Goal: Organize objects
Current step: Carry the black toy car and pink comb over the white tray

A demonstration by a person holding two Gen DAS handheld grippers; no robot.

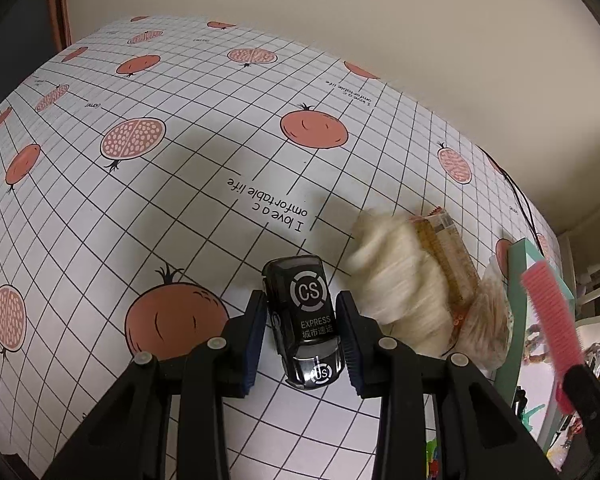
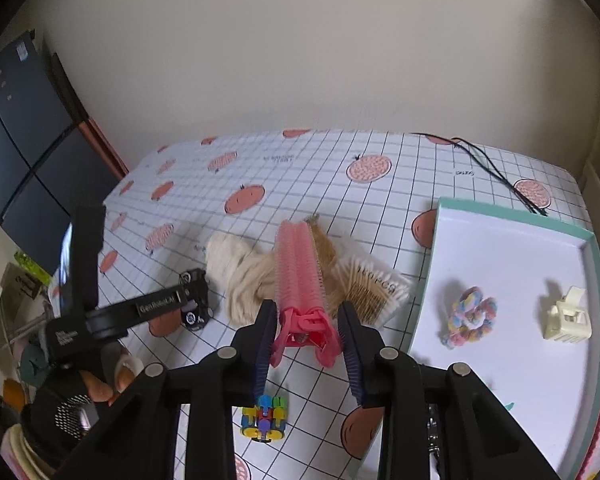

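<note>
Left wrist view: the left hand-held gripper has its two blue-padded fingers pressed against the sides of a small black toy car with "CS EXPRESS" printed on its roof, gripping it just above the tabletop covered in a white grid cloth with orange pomegranates. Just right of the car lies a cream knitted cloth bundle, blurred, touching a clear pack of wooden cotton swabs. Further right stand the teal rim of a shallow white-lined box and a pink bristled hair clip.

Right wrist view: the right hand-held gripper is closed on the handle end of the pink bristled hair clip, held above the cream bundle and the swab pack. The box lies to the right, holding a pastel braided hair tie and a cream claw clip, well apart. A small multicoloured block toy sits on the cloth below the fingers. At left, the left hand-held gripper holds the black car.
</note>
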